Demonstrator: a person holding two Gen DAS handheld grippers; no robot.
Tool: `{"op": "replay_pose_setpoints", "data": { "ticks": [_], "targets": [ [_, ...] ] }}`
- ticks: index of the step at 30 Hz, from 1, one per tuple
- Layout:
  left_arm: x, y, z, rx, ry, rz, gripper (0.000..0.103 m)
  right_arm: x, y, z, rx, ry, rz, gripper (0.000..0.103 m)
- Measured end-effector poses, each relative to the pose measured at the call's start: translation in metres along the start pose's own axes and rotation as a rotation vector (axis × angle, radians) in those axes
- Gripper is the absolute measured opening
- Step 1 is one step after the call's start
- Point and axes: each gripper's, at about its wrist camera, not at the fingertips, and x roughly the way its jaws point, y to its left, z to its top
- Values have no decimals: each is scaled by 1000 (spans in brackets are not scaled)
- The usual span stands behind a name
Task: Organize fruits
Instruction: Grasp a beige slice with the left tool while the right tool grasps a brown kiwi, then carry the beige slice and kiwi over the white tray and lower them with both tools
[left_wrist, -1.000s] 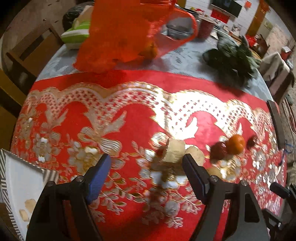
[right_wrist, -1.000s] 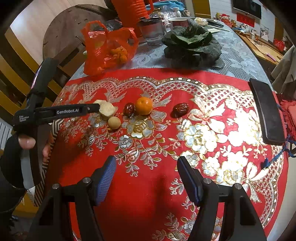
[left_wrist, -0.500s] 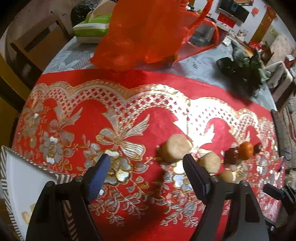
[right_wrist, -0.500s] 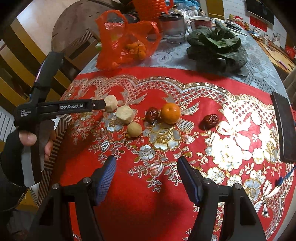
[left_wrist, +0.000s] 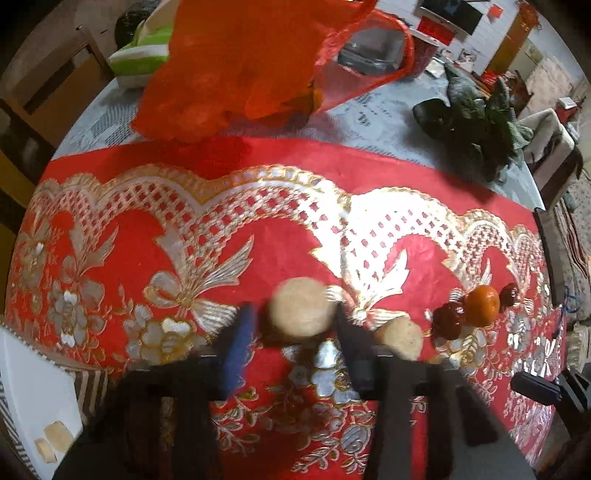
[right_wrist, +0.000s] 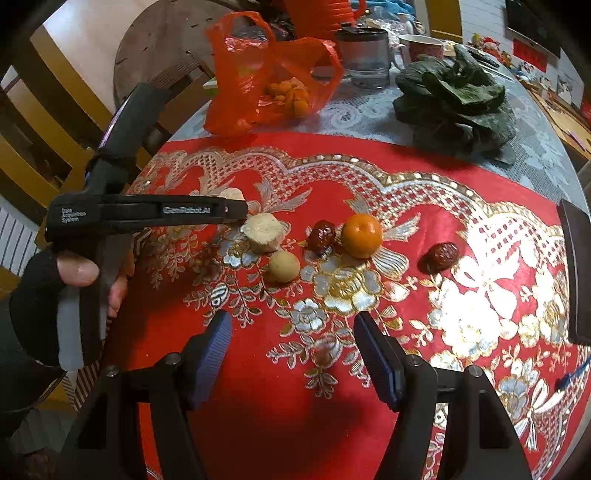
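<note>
On the red and gold cloth (left_wrist: 122, 258) a beige round piece (left_wrist: 299, 312) stands between the tips of my left gripper (left_wrist: 293, 314). The jaws are closing and blurred: the right pad is at the piece's edge, and a thin dark gap shows at the left pad. A second beige piece (right_wrist: 264, 232), a pale ball (right_wrist: 283, 265), two dark red jujubes (right_wrist: 322, 236) and a mandarin (right_wrist: 361, 235) lie in a row to the right. My right gripper (right_wrist: 291, 332) hangs open over bare cloth nearer the table's front, with nothing between its fingers.
A white striped tray (left_wrist: 37, 387) holding a few pale slices sits at the left edge. At the back stand an orange plastic bag (right_wrist: 258, 74) of small fruit, leafy greens (right_wrist: 454, 99) and a glass jar (right_wrist: 365, 55). A dark flat device (right_wrist: 576, 273) lies at right. Wooden chairs flank the left.
My left gripper has come closer to the beige piece, and its jaws have drawn in from wide apart to either side of it. The right gripper has shifted slightly sideways and stays open.
</note>
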Motion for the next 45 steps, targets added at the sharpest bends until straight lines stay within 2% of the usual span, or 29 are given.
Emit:
{"op": "replay_pose_setpoints", "data": {
  "ticks": [4, 6, 11, 12, 13, 15, 23, 31, 37, 45],
  "targets": [
    [-2, 5, 0, -31, -22, -18, 34, 11, 2, 9, -18, -7, 24, 58],
    [-5, 10, -2, -46, -27, -22, 34, 22, 4, 14, -42, 9, 6, 52],
    [-19, 14, -10, -53, -35, -27, 34, 41, 9, 22, -69, 20, 2, 50],
    [-22, 15, -12, -55, -35, -32, 34, 46, 11, 24, -82, 24, -9, 44],
    [-25, 15, -15, -60, -38, -35, 34, 49, 13, 25, -98, 30, -16, 33],
    [-30, 16, -20, -65, -39, -37, 34, 55, 16, 26, -128, 38, -23, 26],
    [-50, 20, -46, -74, -49, -38, 34, 38, 28, 19, -176, 20, -55, 25],
    [-77, 24, -69, -86, -82, -22, 34, 4, 36, 4, -135, -14, -45, 25],
    [-102, 28, -85, -74, -114, 1, 34, -11, 55, -4, -143, -43, -32, 25],
    [-127, 46, -106, -92, -139, 31, 34, -13, 91, -11, -187, -41, 7, 25]
  ]
}}
